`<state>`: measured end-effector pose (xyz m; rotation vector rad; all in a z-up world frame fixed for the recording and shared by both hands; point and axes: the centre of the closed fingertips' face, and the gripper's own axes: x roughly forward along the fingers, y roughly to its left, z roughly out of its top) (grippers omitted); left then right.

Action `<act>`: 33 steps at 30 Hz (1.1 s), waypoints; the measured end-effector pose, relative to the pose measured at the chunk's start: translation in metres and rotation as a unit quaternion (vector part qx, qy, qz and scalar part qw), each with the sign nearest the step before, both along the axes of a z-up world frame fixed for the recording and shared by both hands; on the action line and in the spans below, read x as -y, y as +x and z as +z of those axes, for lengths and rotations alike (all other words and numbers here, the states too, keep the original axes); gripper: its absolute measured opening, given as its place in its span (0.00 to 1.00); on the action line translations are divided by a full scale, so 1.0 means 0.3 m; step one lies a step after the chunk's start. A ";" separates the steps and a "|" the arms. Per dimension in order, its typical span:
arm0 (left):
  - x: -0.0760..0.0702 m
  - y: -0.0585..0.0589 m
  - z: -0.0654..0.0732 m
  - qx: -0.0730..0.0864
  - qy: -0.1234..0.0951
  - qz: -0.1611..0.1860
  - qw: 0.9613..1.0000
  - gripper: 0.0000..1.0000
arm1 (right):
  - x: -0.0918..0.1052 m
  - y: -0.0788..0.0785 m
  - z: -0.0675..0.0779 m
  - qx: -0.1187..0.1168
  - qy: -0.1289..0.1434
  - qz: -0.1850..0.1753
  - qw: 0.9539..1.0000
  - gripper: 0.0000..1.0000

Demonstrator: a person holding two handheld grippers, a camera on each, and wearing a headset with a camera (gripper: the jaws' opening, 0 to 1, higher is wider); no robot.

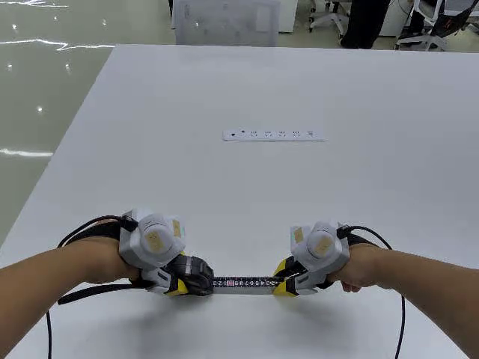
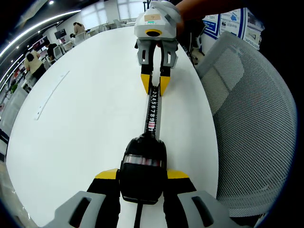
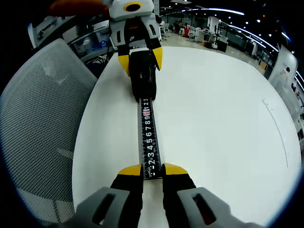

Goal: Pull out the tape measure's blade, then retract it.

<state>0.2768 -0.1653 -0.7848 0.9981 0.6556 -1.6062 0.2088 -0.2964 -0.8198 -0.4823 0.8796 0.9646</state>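
Two grippers, both clamped. Left gripper (image 2: 142, 175) is closed around the black tape measure case (image 2: 144, 164), which sits on the white table (image 1: 299, 187) at its near edge, just in front of the person. Right gripper (image 3: 152, 170) pinches the tip of the blade (image 3: 148, 137) between its yellow-tipped jaws. A short stretch of blade is out, running flat along the tabletop between the two grippers, printed numbers up. Judged stage: pull-out under way, retract not yet done.

Risks from here:
- **Tip slip:** the blade tip can slip out of the right jaws. The grip is only on the very end and the spring likely pulls against it, so a slip means the blade whips back into the case uncontrolled.
- **Case shift:** the case can twist or slide in the left jaws if the pull goes off-axis. Its body looks rounded and smooth.
- **Buckling:** lifting the tip instead of drawing it along the table can buckle the blade.
- **Snap-back on retract:** opening the right jaws all at once gives the same whip. Walking the tip back toward the case looks safer.

Whether a lock is engaged, cannot tell. Power strip (image 1: 274, 135) lies well apart, mid-table, no conflict. Mesh chair (image 2: 247, 118) stands beside the table edge, not touching the work.
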 end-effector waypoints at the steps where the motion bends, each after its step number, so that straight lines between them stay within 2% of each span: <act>1: 0.000 0.000 0.000 0.000 -0.001 0.001 1.000 0.31 | 0.002 -0.001 0.000 0.000 0.000 0.000 1.000 0.13; 33: -0.002 -0.004 -0.001 0.002 0.000 0.004 1.000 0.31 | 0.141 -0.063 -0.002 -0.006 -0.005 -0.029 1.000 0.13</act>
